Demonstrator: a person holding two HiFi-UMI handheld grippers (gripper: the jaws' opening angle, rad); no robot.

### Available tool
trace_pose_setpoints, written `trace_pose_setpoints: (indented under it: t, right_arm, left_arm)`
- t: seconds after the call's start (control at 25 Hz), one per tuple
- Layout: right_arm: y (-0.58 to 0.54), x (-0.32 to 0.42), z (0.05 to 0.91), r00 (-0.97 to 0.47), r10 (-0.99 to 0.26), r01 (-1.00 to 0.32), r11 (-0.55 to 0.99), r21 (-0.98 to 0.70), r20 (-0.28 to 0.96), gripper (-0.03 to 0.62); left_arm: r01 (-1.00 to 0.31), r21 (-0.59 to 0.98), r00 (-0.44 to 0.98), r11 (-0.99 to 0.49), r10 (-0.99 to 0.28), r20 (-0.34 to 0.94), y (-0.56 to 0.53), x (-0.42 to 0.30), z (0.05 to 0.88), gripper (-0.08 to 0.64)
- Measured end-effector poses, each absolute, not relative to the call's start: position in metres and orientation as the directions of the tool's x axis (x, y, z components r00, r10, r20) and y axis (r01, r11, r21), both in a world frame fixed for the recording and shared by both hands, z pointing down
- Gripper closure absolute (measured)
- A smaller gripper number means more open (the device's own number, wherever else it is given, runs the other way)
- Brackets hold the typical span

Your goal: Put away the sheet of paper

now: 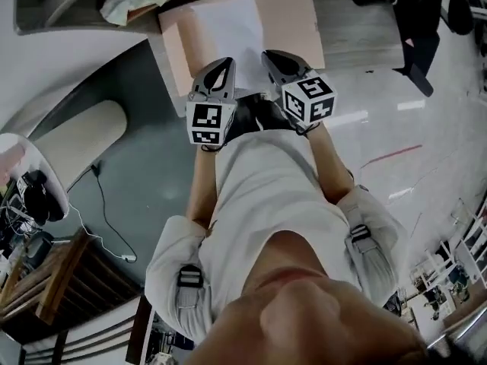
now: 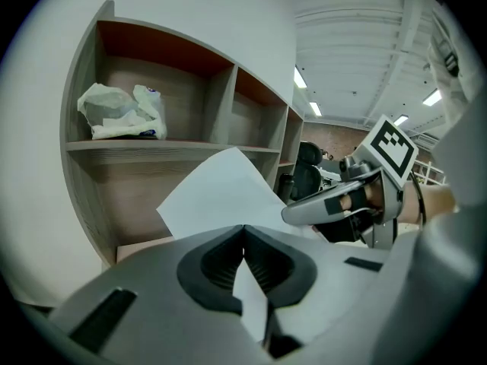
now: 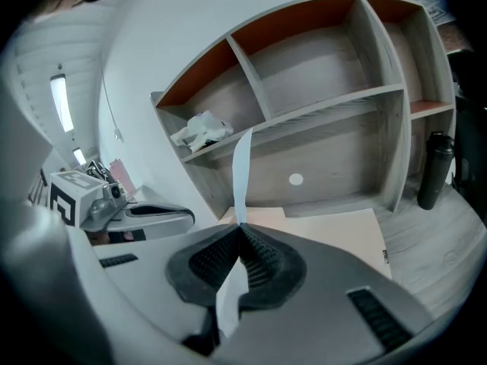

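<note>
Paper [image 1: 232,29] is held up in front of a shelf [image 3: 327,105], over a tan board [image 3: 335,230] that lies on the floor [image 3: 434,238]. The left gripper [image 2: 243,230] has its jaws clamped on one near corner of the paper, and the right gripper [image 3: 242,230], just beside it, is clamped on the other. A crumpled bag [image 2: 122,112] sits in an upper shelf compartment. A black bottle [image 3: 434,169] stands by the shelf's right side.
</note>
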State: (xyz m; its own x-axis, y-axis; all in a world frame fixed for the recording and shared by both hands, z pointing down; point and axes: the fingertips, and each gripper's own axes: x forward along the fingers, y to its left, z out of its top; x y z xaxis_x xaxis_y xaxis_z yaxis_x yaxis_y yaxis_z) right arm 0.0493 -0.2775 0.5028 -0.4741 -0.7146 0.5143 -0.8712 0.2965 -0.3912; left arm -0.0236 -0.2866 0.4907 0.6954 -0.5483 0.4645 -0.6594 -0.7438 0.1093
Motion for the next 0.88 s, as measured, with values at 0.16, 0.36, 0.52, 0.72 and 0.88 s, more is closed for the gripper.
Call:
trace_pose_setpoints:
  t: [0.16,0.36,0.52,0.72,0.88]
  right_arm:
    - [-0.283,0.054,0.524,-0.457,-0.703,-0.879,0.262,-0.399,0.544,0.571]
    - [-0.293,0.059,0.545,-0.444,-0.692,-0.886,0.246,-0.393,0.569,0.572]
    - [-0.299,0.066,0.561,-0.428,-0.689,-0.894,0.226,-0.387,0.585,0.572]
    - [-0.302,0.082,0.578,-0.398,-0.687,-0.906,0.189,-0.380,0.607,0.572]
    - [-0.305,0.094,0.590,-0.376,-0.685,-0.913,0.160,-0.375,0.624,0.572]
  left_arm:
    - [-0.647,0.105,0.699,-0.755,-0.533,0.476,-0.297,-0.024,0.505,0.538]
    - [-0.645,0.122,0.699,-0.754,-0.519,0.492,-0.308,-0.020,0.524,0.538]
    - [-0.643,0.136,0.700,-0.754,-0.506,0.504,-0.310,-0.018,0.538,0.538]
    - [-0.635,0.142,0.701,-0.759,-0.490,0.518,-0.314,-0.012,0.551,0.538]
    - [-0.634,0.146,0.698,-0.759,-0.481,0.531,-0.319,-0.009,0.561,0.538]
